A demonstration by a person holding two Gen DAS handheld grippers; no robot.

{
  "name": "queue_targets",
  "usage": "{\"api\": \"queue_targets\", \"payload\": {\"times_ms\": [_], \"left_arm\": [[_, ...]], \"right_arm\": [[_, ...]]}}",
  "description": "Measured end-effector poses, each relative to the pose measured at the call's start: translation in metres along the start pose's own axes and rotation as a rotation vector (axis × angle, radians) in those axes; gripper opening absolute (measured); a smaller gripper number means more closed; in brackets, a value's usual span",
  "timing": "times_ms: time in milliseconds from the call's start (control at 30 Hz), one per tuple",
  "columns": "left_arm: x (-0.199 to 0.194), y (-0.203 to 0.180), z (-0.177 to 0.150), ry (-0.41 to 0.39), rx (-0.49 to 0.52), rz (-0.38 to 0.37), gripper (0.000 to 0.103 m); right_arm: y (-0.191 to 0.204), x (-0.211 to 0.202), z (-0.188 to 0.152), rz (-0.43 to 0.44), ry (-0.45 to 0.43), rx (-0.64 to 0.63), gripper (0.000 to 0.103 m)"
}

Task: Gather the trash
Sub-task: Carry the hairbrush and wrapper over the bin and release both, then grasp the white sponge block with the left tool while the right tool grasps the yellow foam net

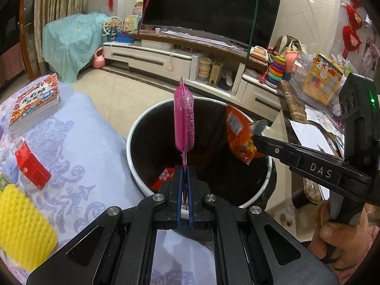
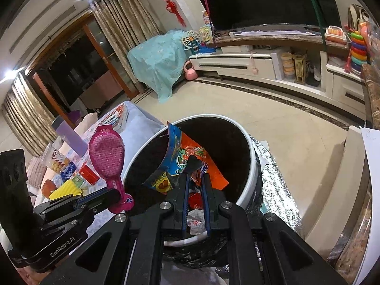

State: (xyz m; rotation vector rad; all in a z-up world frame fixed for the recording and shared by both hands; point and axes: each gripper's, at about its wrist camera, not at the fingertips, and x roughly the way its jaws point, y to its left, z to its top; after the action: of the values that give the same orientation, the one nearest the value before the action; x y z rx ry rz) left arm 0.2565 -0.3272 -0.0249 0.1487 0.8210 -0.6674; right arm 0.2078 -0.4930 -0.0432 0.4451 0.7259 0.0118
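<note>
Two grips: your left gripper (image 1: 184,166) is clenched on the tail of the pink blister pack (image 1: 184,122); your right gripper (image 2: 196,166) is nipped on the orange snack wrapper (image 2: 190,159)
Where they hang: both pieces sit over the mouth of the white-rimmed bin (image 1: 133,137), the pack upright above the near rim, the wrapper beside it
Done: red wrappers already lie inside the bin
Left: a red box (image 1: 30,166) and yellow foam net (image 1: 21,223) lie on the patterned cloth (image 1: 78,142), well apart from both grippers

Bin (image 1: 137,128) mouth open; wrappers (image 1: 184,123) overhead.
</note>
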Motion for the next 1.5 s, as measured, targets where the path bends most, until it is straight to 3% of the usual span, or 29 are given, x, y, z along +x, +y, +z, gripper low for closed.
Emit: {"api": "queue_targets", "payload": {"times_ms": [233, 300, 333, 400, 500, 533, 567, 1000, 1500], "left_arm": [[0.001, 0.007, -0.002, 0.023, -0.038, -0.013, 0.006], [-0.003, 0.008, -0.005, 0.018, -0.039, -0.009, 0.014], [-0.005, 0.009, -0.007, 0.015, -0.040, -0.006, 0.017], [-0.011, 0.010, -0.012, 0.002, -0.044, 0.007, 0.031], [-0.023, 0.014, -0.023, -0.013, -0.066, 0.020, 0.041], [-0.027, 0.017, -0.027, -0.014, -0.074, 0.024, 0.042], [-0.031, 0.020, -0.033, -0.014, -0.084, 0.025, 0.043], [-0.088, 0.065, -0.094, -0.033, -0.219, 0.072, 0.046], [-0.142, 0.139, -0.157, -0.058, -0.362, 0.190, 0.047]], "right_arm": [[0.000, -0.001, 0.000, -0.001, 0.009, 0.016, 0.017], [-0.001, -0.003, 0.001, 0.001, 0.002, 0.028, 0.027], [0.000, -0.006, 0.000, 0.004, -0.006, 0.032, 0.039], [0.000, -0.008, 0.001, 0.010, -0.017, 0.036, 0.052], [0.003, -0.014, -0.001, 0.023, -0.033, 0.040, 0.075], [0.006, -0.017, -0.003, 0.027, -0.041, 0.039, 0.086], [0.008, -0.019, -0.004, 0.028, -0.047, 0.038, 0.090], [0.034, -0.031, -0.035, 0.091, -0.050, 0.064, 0.095], [0.099, -0.009, -0.077, 0.184, 0.048, -0.002, 0.095]]}}
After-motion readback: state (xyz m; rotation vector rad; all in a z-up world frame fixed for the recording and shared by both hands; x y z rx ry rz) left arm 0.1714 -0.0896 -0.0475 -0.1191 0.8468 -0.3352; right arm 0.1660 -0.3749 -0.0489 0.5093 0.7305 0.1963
